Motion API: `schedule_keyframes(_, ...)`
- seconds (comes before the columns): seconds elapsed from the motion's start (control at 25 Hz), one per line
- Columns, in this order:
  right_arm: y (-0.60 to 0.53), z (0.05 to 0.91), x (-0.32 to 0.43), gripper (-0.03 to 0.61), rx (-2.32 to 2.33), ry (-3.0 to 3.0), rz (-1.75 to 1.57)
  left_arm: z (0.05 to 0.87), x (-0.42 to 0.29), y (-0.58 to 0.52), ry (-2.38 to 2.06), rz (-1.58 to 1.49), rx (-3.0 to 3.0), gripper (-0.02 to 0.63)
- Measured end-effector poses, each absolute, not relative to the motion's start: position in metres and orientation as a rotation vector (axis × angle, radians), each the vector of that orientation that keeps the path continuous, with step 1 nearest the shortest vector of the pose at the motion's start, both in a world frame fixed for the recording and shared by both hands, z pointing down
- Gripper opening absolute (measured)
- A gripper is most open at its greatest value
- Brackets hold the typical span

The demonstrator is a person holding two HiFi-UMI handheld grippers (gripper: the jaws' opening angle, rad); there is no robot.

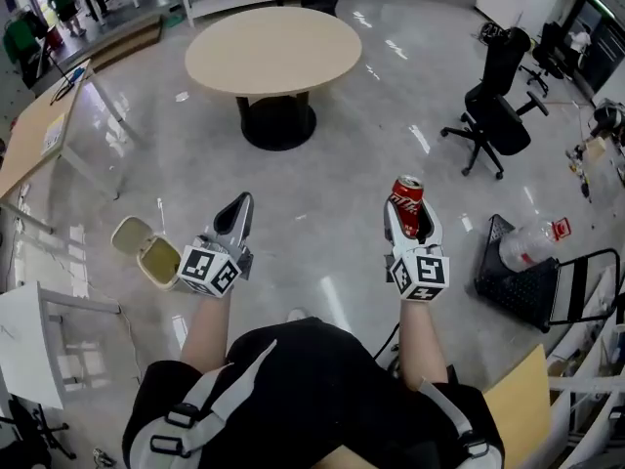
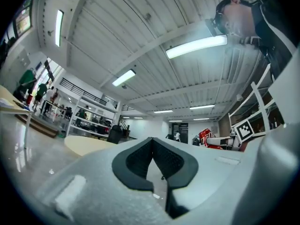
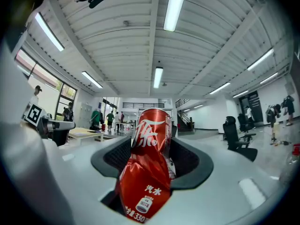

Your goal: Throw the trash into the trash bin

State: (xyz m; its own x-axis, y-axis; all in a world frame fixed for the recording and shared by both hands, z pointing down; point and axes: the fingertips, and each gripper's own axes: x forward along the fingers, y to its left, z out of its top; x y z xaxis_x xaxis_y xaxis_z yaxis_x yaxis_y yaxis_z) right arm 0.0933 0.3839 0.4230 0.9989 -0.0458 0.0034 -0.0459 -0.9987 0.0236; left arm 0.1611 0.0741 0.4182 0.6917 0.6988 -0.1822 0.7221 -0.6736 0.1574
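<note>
A dented red soda can point(image 1: 406, 196) stands upright between the jaws of my right gripper point(image 1: 411, 213), which is shut on it; in the right gripper view the can point(image 3: 146, 172) fills the gap between the black pads. My left gripper point(image 1: 237, 207) is level beside it, shut with nothing in it, its pads point(image 2: 140, 161) meeting at the tips. A small beige bin point(image 1: 154, 257) with its lid up sits on the floor left of my left gripper. A black mesh bin point(image 1: 516, 279) stands on the floor to the right, with a clear plastic bottle point(image 1: 529, 243) lying across its top.
A round beige table point(image 1: 273, 49) stands ahead on the glossy floor. A black office chair point(image 1: 493, 110) is at the right. A wooden desk point(image 1: 37, 130) lines the left side and a white table point(image 1: 27, 335) is at lower left. People point(image 1: 20, 35) stand far back left.
</note>
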Motion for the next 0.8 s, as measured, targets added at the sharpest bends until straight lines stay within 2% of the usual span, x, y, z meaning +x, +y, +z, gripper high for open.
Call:
schedule_keyframes(0.32,0.268,0.408,0.186,0.27,3.056,-0.443,-0.003,0.424,0.176,-0.057,0.769,-0.178,2.805,0.0)
schedule_keyframes(0.64,0.194,0.417,0.239,0.27,3.03,-0.7,-0.019,0.443,0.167,-0.132,0.48,-0.173,2.856,0.0)
schedule_keyframes(0.8,0.182,0.422,0.275,0.27,3.015,-0.822,-0.021,0.44,0.181,-0.135,0.373,-0.17,2.893,0.0)
